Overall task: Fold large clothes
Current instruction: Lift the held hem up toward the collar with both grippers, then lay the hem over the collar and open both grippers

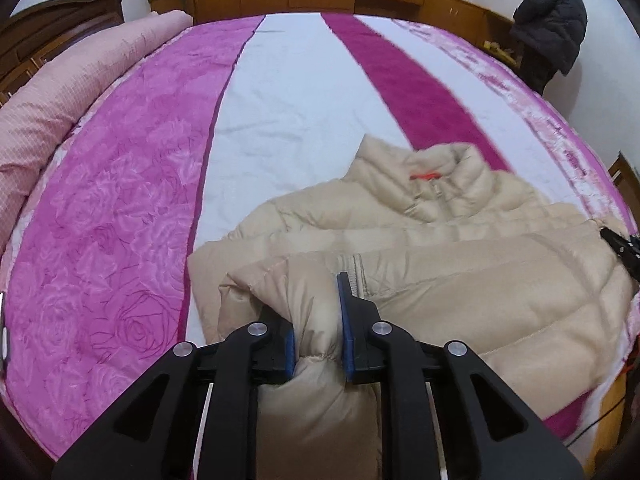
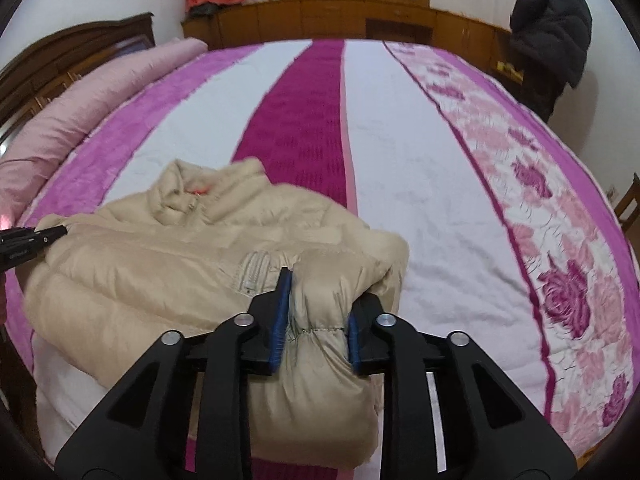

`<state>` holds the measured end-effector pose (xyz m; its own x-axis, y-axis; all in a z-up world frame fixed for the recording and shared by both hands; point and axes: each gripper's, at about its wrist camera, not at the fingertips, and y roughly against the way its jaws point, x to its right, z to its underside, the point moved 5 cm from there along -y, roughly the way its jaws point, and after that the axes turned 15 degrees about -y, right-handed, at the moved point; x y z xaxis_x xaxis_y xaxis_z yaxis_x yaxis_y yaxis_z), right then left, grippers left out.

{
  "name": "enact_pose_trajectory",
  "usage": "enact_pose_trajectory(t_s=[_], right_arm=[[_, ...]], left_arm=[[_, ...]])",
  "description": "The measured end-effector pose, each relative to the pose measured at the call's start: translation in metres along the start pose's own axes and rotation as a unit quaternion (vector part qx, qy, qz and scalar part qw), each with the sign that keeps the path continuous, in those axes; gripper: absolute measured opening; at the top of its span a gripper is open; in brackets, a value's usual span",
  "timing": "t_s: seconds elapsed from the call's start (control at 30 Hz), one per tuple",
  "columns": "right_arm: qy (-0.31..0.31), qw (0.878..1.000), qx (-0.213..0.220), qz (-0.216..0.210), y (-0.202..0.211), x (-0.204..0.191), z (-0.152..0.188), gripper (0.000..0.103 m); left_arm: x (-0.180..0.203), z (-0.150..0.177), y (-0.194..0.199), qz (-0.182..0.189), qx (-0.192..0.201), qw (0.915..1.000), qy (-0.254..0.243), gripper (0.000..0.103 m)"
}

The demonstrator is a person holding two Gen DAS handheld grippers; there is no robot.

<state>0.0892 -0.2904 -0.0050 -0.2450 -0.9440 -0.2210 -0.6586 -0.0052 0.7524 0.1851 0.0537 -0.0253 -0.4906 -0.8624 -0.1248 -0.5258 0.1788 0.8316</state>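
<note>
Now the beige puffer jacket (image 1: 440, 248) lies on the bed (image 1: 120, 200), filling the lower right of the left wrist view. Left gripper (image 1: 318, 332) jaws pinch a bunched sleeve at lower centre. Right gripper (image 2: 316, 324) jaws likewise clamp the jacket's other sleeve at lower centre.

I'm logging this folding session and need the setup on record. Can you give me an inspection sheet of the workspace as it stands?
Surface: bed with pink, white and magenta striped cover.
Job's things: beige puffer jacket, collar pointing away, near the bed's front edge.
Clutter: rolled pink quilt along the bed's left side.
Grippers: left gripper and right gripper each shut on a jacket fold.
Cables: thin cable by the bed corner.
Surroundings: wooden cabinets; bystander in dark coat.
</note>
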Motion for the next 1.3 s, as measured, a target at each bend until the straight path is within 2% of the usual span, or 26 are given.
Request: enact_pose_trajectory(t_s=[0.1, 0.23, 0.4, 0.53, 0.63, 0.7, 0.83, 0.9, 0.97, 1.0, 1.1, 1.3], right_arm=[[0.0, 1.0, -0.014, 0.008, -0.019, 0.004, 0.004, 0.029], [0.001, 1.0, -0.026, 0.015, -0.04, 0.005, 0.01, 0.032], [0.0, 0.999, -0.031, 0.021, -0.052, 0.006, 0.014, 0.033], [-0.004, 0.999, -0.034, 0.024, -0.056, 0.007, 0.014, 0.034], [-0.006, 0.999, -0.036, 0.023, -0.056, 0.006, 0.013, 0.036], [-0.004, 0.999, -0.034, 0.024, -0.055, 0.006, 0.012, 0.037], [-0.009, 0.999, -0.031, 0.009, -0.04, 0.007, 0.007, 0.042], [-0.015, 0.999, -0.029, -0.005, -0.028, 0.009, 0.003, 0.05], [-0.018, 0.999, -0.021, -0.015, -0.01, 0.012, 0.0, 0.069], [-0.013, 1.0, -0.01, -0.017, 0.002, 0.013, -0.001, 0.07], [0.004, 1.0, 0.004, -0.028, 0.031, 0.017, 0.0, 0.07], [0.039, 0.999, 0.003, -0.023, 0.058, 0.04, 0.022, 0.07]], left_arm=[[0.001, 0.002, -0.015, -0.01, -0.01, 0.9999, -0.007, 0.019], [0.0, 0.005, -0.029, -0.003, -0.015, 0.9999, 0.001, 0.019], [0.001, 0.008, -0.029, -0.002, -0.01, 0.9999, 0.004, 0.021], [-0.002, 0.009, -0.006, 0.011, 0.006, 0.9999, 0.003, 0.031], [-0.008, 0.016, 0.016, 0.021, 0.014, 0.9996, 0.015, 0.049], [-0.011, 0.023, 0.03, 0.017, 0.018, 0.9996, 0.011, 0.051], [-0.017, 0.037, 0.052, 0.026, 0.019, 0.9993, 0.017, 0.052], [-0.018, 0.043, 0.06, 0.036, 0.02, 0.9989, 0.022, 0.052], [-0.017, 0.049, 0.067, 0.042, 0.022, 0.9987, 0.017, 0.052], [-0.016, 0.052, 0.07, 0.043, 0.023, 0.9987, 0.016, 0.052], [-0.014, 0.059, 0.078, 0.04, 0.027, 0.9988, 0.009, 0.064], [-0.009, 0.082, 0.081, 0.005, 0.013, 0.9994, -0.032, 0.064]])
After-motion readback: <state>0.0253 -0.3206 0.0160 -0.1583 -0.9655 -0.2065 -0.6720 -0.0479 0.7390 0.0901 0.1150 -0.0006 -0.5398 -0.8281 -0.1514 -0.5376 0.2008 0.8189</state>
